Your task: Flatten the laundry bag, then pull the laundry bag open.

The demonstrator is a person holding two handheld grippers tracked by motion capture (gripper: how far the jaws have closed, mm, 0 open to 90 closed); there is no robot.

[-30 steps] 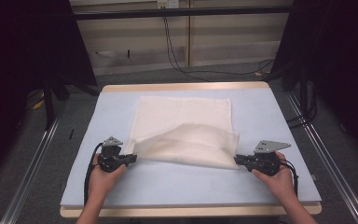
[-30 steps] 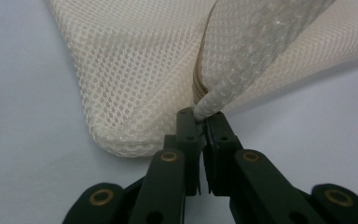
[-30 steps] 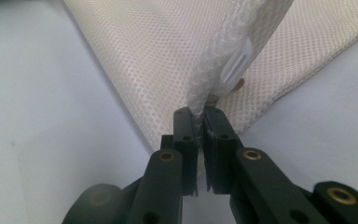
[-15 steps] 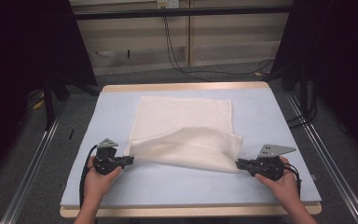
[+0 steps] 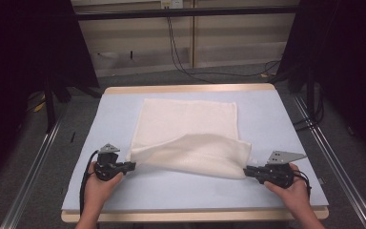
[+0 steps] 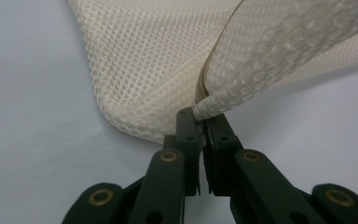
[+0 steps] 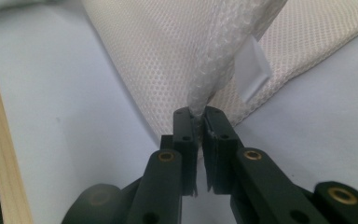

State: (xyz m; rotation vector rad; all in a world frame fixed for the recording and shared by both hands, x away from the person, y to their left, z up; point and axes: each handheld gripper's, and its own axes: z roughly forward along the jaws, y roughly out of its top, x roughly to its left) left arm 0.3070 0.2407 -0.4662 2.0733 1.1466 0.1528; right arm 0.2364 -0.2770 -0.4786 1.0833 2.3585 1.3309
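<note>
A cream mesh bag (image 5: pixel 190 133) lies on the pale blue table top (image 5: pixel 276 119), its far part flat and its near edge folded over and lifted. My left gripper (image 5: pixel 132 165) is shut on the bag's near left corner (image 6: pixel 209 105), where a tan zipper seam runs up from the jaws. My right gripper (image 5: pixel 246 170) is shut on the near right corner (image 7: pixel 200 100), beside a small white label (image 7: pixel 254 70). A hand holds each gripper near the table's front edge. The mesh sags between the two grippers.
The table has a wooden rim (image 5: pixel 190 88) at the back and front. Metal rails (image 5: pixel 33 162) run along both sides on the floor. Black cables (image 5: pixel 181 52) hang down the far wall. Bare blue surface lies left, right and in front of the bag.
Both grippers have drawn the bag's near edge toward the person and a little lower. The fold now lies closer to the front edge. Both grips are unchanged.
</note>
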